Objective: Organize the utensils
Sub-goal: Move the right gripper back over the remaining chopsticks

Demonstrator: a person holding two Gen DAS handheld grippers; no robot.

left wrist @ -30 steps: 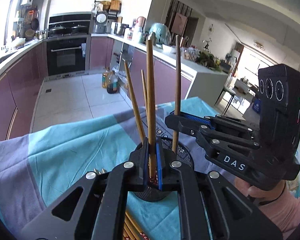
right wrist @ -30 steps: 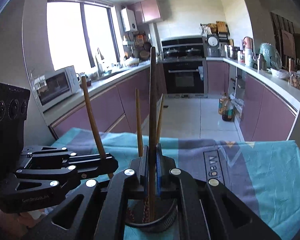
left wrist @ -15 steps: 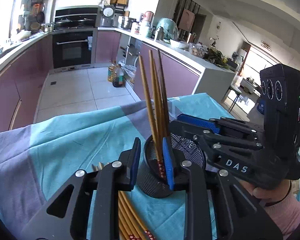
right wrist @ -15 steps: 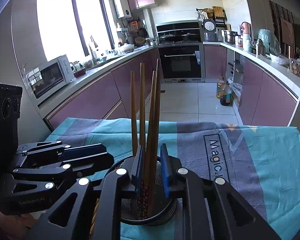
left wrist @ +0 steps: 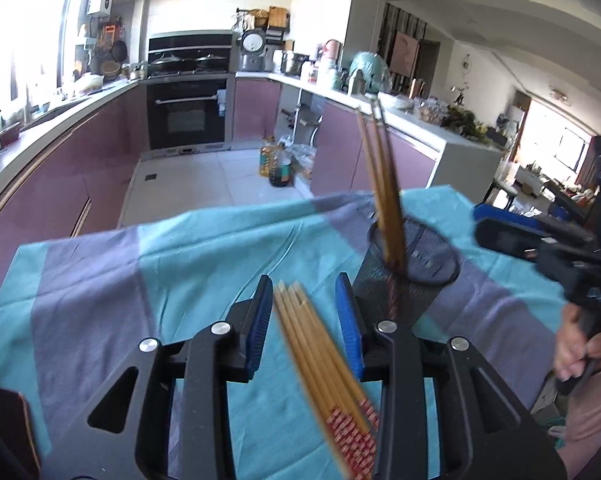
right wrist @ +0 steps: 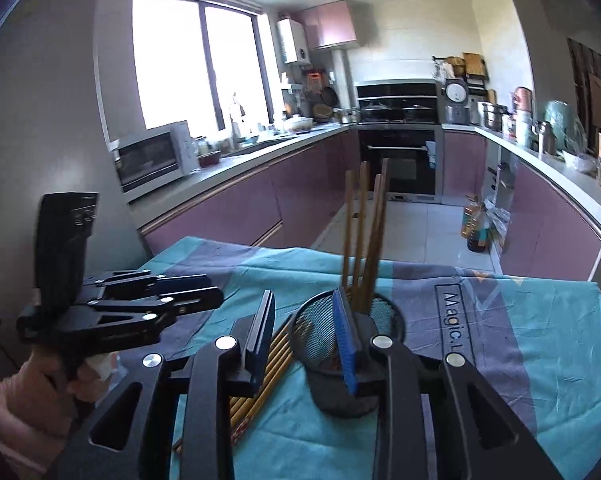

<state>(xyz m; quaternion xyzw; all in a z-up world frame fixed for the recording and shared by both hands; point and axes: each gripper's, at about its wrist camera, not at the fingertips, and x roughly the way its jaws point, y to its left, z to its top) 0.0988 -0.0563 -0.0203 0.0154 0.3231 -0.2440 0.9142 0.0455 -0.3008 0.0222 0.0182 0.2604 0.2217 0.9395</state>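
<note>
Here, your left gripper (left wrist: 305,316) hangs with its blue-padded fingers (left wrist: 260,312) spread wide, gripping nothing. Directly between and below those fingers lies a bundle of loose chopsticks (left wrist: 320,360) on the teal and purple tablecloth (left wrist: 160,264). Just beyond the right-hand finger stands the black mesh holder (left wrist: 416,264), with several chopsticks standing in it (left wrist: 384,200), leaning slightly. Your right gripper (right wrist: 306,320) is also wide apart and holds nothing. The holder (right wrist: 324,336) sits between its fingers, close against the right-hand pad, and the loose bundle (right wrist: 268,368) lies below the left-hand finger.
</note>
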